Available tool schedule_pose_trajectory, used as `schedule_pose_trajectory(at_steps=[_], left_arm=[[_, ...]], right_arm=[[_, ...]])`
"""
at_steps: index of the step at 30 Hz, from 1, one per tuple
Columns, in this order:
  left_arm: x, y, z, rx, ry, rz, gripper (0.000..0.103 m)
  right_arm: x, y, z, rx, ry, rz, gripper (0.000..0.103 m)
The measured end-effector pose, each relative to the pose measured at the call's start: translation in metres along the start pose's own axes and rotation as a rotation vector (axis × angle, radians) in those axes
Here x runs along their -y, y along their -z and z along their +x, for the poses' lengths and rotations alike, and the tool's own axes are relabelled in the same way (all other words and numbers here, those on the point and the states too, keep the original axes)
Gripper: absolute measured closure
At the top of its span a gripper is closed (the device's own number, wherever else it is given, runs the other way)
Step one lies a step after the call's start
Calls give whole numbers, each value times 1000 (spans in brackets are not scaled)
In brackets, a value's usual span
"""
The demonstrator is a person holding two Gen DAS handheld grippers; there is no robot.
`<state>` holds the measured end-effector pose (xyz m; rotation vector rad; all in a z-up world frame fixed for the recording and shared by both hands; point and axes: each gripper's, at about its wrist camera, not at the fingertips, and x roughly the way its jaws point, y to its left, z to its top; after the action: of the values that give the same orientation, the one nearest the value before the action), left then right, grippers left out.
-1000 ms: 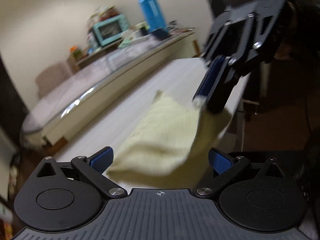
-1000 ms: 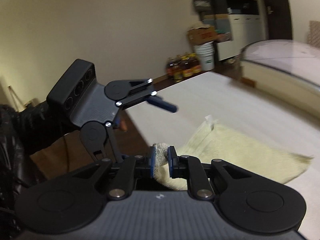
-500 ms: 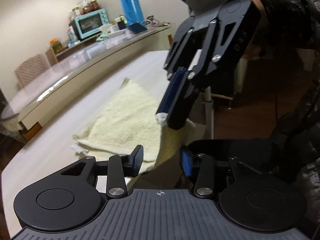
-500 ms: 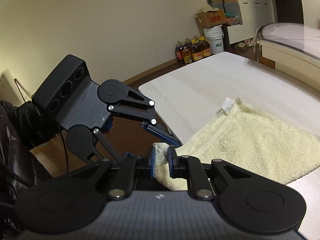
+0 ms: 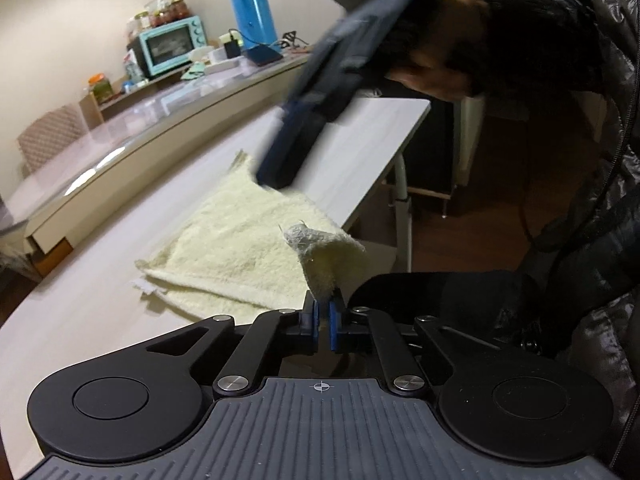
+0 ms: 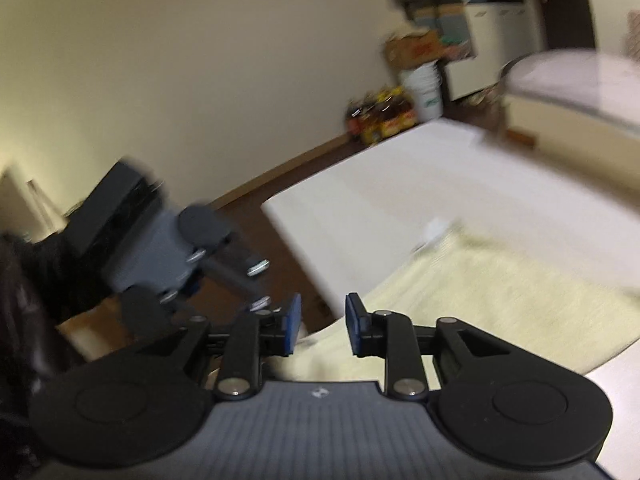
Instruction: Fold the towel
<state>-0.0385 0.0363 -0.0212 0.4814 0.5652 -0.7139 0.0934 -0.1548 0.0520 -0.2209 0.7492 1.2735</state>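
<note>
A pale yellow towel (image 5: pixel 240 240) lies on the white table (image 5: pixel 360 140) near its front edge; it also shows in the right wrist view (image 6: pixel 500 300). My left gripper (image 5: pixel 323 322) is shut on the towel's near corner (image 5: pixel 320 256), which stands up between the blue pads. My right gripper (image 6: pixel 320 326) is open and empty, above the table edge; in the left wrist view it (image 5: pixel 288 160) is blurred, above the towel's far part. The left gripper (image 6: pixel 180 252) shows blurred at the left of the right wrist view.
A long counter (image 5: pixel 160 136) behind the table carries a teal toaster oven (image 5: pixel 172 46) and a blue thermos (image 5: pixel 252 12). Bottles (image 6: pixel 380 116) and a white bucket (image 6: pixel 424 88) stand by the far wall. My dark-sleeved arm (image 5: pixel 540 40) is at the right.
My left gripper has shut on the towel corner that the right gripper held. The right gripper has opened, let go and is lifting away.
</note>
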Motion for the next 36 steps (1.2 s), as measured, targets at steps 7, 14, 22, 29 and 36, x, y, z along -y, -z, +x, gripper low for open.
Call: schedule_pose_trajectory(at_steps=[7, 14, 22, 29, 36], left_arm=[[-4, 4, -6, -3, -24, -15, 98], [-14, 15, -18, -9, -56, -56, 98], [-21, 19, -20, -17, -53, -85, 98], [-29, 21, -23, -11, -73, -111, 98], [-65, 2, -22, 45, -120, -142, 98]], right_arm=[[26, -35, 57, -109, 172, -299, 68], [46, -62, 116, -256, 83, -566, 68], [61, -68, 153, -338, -34, -664, 75], [65, -67, 128, -293, -78, -600, 95], [88, -72, 27, -32, 125, -385, 95]])
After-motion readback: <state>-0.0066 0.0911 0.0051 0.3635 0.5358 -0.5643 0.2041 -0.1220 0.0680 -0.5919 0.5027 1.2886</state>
